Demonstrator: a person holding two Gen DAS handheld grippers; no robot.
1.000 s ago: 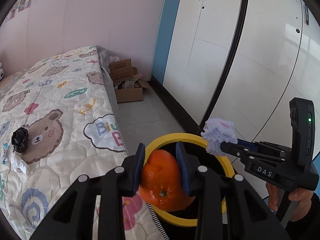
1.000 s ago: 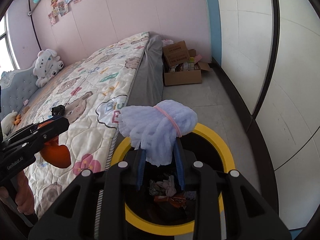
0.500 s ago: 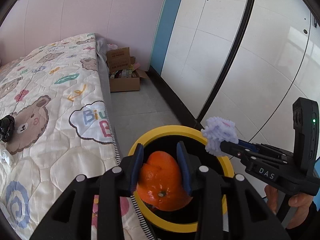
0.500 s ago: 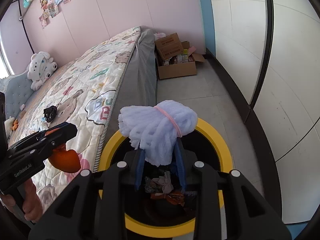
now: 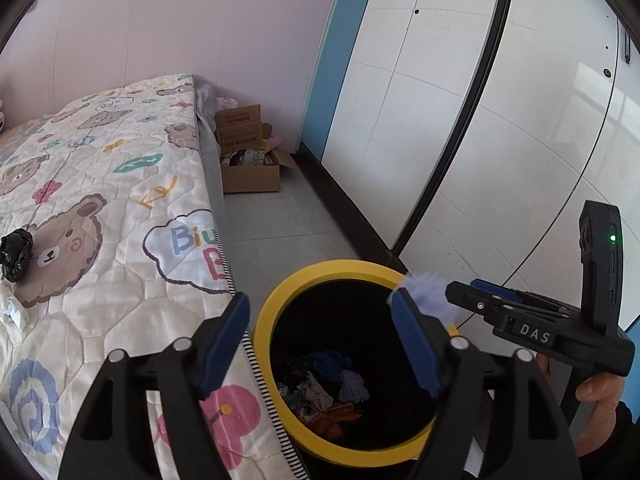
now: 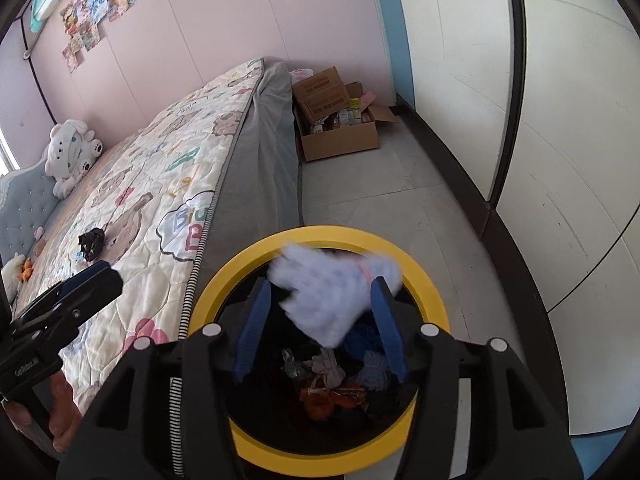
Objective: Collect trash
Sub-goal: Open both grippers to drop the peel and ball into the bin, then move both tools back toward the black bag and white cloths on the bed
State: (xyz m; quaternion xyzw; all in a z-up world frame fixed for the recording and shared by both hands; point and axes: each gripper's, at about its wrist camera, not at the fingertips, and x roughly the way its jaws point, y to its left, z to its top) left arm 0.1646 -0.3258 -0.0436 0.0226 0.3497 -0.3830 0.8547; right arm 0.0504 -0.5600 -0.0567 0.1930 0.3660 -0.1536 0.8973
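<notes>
Both grippers hang over a black trash bin with a yellow rim (image 5: 276, 312) (image 6: 224, 276) beside the bed. My left gripper (image 5: 320, 304) (image 6: 102, 278) is opening, its blue pads wide apart with nothing between them. An orange peel (image 6: 320, 396) lies among the trash at the bin's bottom. My right gripper (image 6: 320, 320) (image 5: 456, 290) is opening too. A fluffy lilac wad (image 6: 328, 284) (image 5: 428, 292), blurred, hangs loose between its fingers over the bin's mouth. On the quilt lie a crumpled black bag (image 5: 16, 254) (image 6: 91, 242) and a white tissue (image 5: 10, 308).
The bed (image 5: 120, 200) with a bear-print quilt runs along the left, its edge touching the bin. An open cardboard box (image 5: 248, 164) (image 6: 340, 128) stands on the grey floor by the far wall. White wardrobe doors (image 5: 460, 120) line the right. A plush toy (image 6: 70, 156) sits at the headboard.
Both grippers opened over the bin. The orange peel left the left jaws and dropped in. The lilac wad came loose from the right jaws and is sinking.
</notes>
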